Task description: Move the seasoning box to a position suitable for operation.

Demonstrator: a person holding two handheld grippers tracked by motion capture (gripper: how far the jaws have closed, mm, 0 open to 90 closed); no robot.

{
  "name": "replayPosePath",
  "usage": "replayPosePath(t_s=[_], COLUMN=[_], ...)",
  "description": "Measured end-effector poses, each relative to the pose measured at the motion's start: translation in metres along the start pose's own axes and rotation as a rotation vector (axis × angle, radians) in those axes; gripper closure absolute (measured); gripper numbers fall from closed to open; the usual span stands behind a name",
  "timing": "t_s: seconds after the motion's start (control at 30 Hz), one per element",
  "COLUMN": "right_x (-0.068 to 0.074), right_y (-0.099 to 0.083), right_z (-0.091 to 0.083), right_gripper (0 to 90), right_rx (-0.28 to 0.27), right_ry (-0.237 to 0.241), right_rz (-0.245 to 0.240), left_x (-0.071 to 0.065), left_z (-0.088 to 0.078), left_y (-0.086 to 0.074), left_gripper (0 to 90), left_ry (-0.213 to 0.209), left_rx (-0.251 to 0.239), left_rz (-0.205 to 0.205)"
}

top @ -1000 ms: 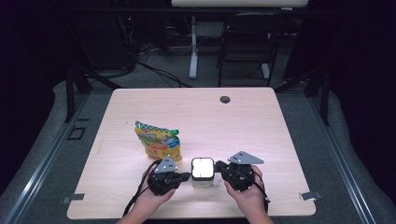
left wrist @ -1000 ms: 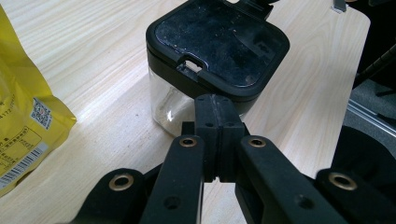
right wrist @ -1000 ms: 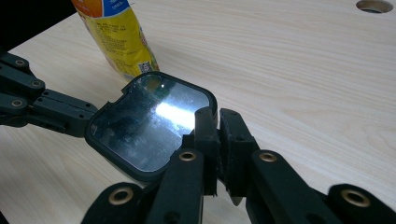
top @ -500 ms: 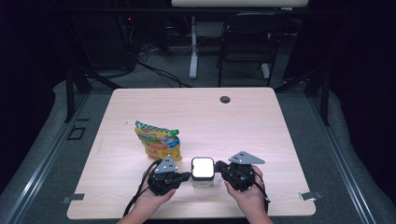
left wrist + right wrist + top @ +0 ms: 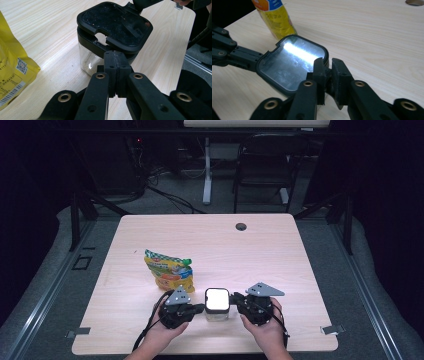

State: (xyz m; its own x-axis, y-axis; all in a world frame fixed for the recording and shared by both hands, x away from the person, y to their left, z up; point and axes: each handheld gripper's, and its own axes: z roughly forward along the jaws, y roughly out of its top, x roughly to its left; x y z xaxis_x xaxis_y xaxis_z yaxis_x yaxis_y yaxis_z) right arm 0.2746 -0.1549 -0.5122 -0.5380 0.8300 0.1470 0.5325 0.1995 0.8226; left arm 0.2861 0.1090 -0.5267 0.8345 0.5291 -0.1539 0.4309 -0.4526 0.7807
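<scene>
Pale wood-grain table (image 5: pixel 260 245), dark room behind, grey floor around, chair and desk legs visible beyond the far edge.

Clear square jar (image 5: pixel 217 306) with a black lid (image 5: pixel 113 23) stands upright at the near edge of the table, between the two grippers. All places below are given relative to this jar.

Lid: sits on the jar, glossy top reflecting light, a small notch in its rim on the left gripper's side.

Left gripper (image 5: pixel 115 62): just left of the jar, jaws pressed together with nothing between them, tips touching the lid rim at the notch side. Cannot tell whether they catch a tab there.

Right gripper (image 5: pixel 327 68): just right of the jar, jaws slightly apart and have just been opening; the lid's edge sits in the narrow gap between them. Cannot tell whether the pads press on it.

Hands: left hand (image 5: pixel 167 330) and right hand (image 5: pixel 265 332) hold the grippers, both on the near side of the jar.

Yellow snack pouch (image 5: pixel 169 271): behind and left of the jar, near but apart, lying flat.

Round cable hole (image 5: pixel 241 226): well beyond the jar, near the table's far edge.
</scene>
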Motion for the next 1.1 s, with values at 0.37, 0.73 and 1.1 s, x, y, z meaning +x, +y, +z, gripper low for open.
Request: replayPosePath(t_s=[0.37, 0.73, 1.1], right_x=[0.010, 0.016, 0.035], right_y=[-0.006, -0.014, -0.017], right_z=[-0.007, -0.022, -0.009], right_gripper=[74.3, 61.4, 49.5], right_rx=[-0.001, -0.004, 0.002], right_ry=[-0.007, 0.019, -0.016], right_rz=[-0.083, -0.150, -0.279], left_x=[0.001, -0.001, -0.004], left_z=[-0.002, 0.000, -0.002], left_y=[0.004, 0.013, 0.018], left_gripper=[89.5, 88.7, 89.3], left_ry=[0.000, -0.008, -0.012], left_rx=[-0.019, -0.031, -0.049], left_rz=[0.006, 0.018, 0.025])
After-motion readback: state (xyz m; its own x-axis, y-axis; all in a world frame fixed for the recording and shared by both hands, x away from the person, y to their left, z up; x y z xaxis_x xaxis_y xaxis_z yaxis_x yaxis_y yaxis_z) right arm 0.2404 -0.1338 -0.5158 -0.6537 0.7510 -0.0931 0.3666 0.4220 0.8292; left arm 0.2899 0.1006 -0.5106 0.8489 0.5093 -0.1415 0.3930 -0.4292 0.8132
